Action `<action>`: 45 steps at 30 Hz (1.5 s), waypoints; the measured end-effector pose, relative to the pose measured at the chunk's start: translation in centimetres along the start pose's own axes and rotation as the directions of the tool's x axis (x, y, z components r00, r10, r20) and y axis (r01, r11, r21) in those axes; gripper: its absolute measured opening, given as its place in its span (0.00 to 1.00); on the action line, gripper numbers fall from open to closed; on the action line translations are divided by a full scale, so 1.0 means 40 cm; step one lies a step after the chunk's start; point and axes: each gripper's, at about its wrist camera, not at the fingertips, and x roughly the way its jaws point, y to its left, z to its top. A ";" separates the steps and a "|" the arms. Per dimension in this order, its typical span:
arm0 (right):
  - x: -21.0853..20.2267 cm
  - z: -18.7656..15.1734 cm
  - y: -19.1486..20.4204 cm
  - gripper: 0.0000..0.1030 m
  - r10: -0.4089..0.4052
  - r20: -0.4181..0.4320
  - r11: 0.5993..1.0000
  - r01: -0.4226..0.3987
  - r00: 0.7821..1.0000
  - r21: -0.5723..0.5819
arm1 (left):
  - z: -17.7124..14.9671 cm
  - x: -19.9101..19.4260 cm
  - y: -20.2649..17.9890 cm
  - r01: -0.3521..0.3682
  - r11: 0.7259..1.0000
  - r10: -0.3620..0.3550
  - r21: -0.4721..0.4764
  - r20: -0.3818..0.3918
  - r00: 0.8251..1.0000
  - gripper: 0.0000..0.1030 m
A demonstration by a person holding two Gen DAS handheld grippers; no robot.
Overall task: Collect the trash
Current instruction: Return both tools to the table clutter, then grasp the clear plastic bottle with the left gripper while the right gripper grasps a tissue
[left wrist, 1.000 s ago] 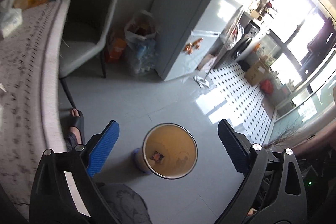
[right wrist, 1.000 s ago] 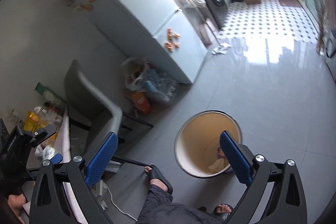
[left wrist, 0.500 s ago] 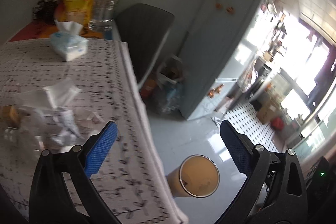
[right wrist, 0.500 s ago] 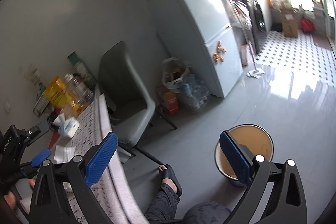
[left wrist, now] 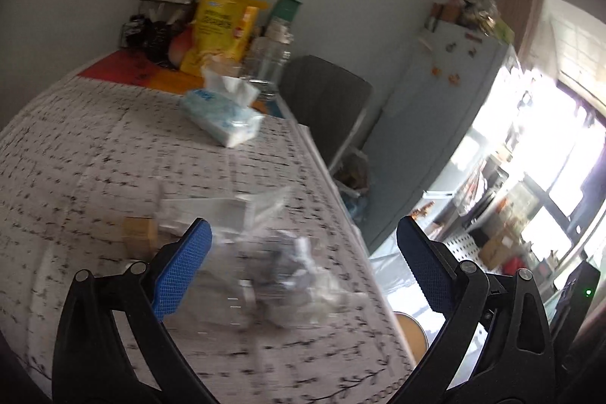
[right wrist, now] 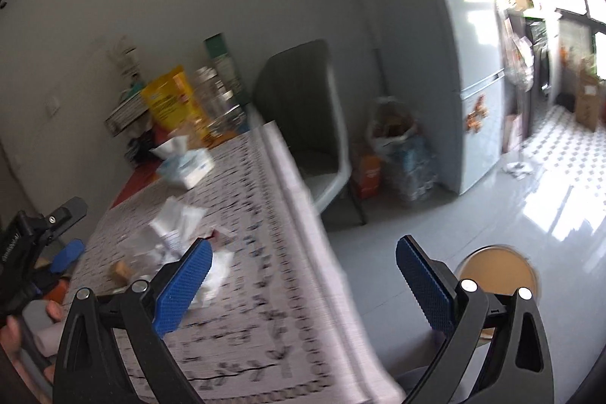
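A blurred pile of trash (left wrist: 280, 264), crumpled paper and clear plastic wrap, lies on the patterned tablecloth (left wrist: 94, 154) with a small tan block (left wrist: 138, 233) beside it. My left gripper (left wrist: 303, 267) is open and empty, hovering over the pile. The same pile shows in the right wrist view (right wrist: 178, 233). My right gripper (right wrist: 303, 283) is open and empty above the table's edge. The tan round bin (right wrist: 498, 271) stands on the floor to the right; its rim also shows in the left wrist view (left wrist: 413, 332).
A tissue pack (left wrist: 221, 118), a yellow bag (left wrist: 219, 25) and bottles stand at the table's far end. A grey chair (right wrist: 306, 124) is at the table's far side. A fridge (right wrist: 454, 63) and bags (right wrist: 397, 146) stand beyond on the grey floor.
Both grippers have swung up from over the floor bin to the table. The left one now hovers over the trash pile. Both stay open and empty.
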 end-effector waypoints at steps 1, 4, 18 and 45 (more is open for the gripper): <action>0.009 -0.003 0.009 0.93 0.011 -0.014 1.000 -0.011 1.000 0.006 | 0.002 -0.004 0.016 -0.008 1.000 0.008 -0.008 -0.001 1.000 0.94; 0.030 -0.018 0.040 0.93 0.023 -0.039 1.000 -0.024 0.999 -0.015 | 0.009 -0.017 0.069 -0.018 0.999 0.018 -0.031 -0.009 1.000 0.94; 0.195 -0.074 0.169 0.78 0.120 -0.197 0.990 -0.131 0.973 -0.046 | 0.005 0.014 0.159 -0.003 0.999 -0.002 -0.043 -0.115 0.993 0.71; 0.107 -0.024 0.095 0.06 0.174 -0.152 0.980 -0.187 0.973 -0.074 | -0.092 0.199 0.127 -0.166 0.984 0.178 0.069 -0.249 0.952 0.48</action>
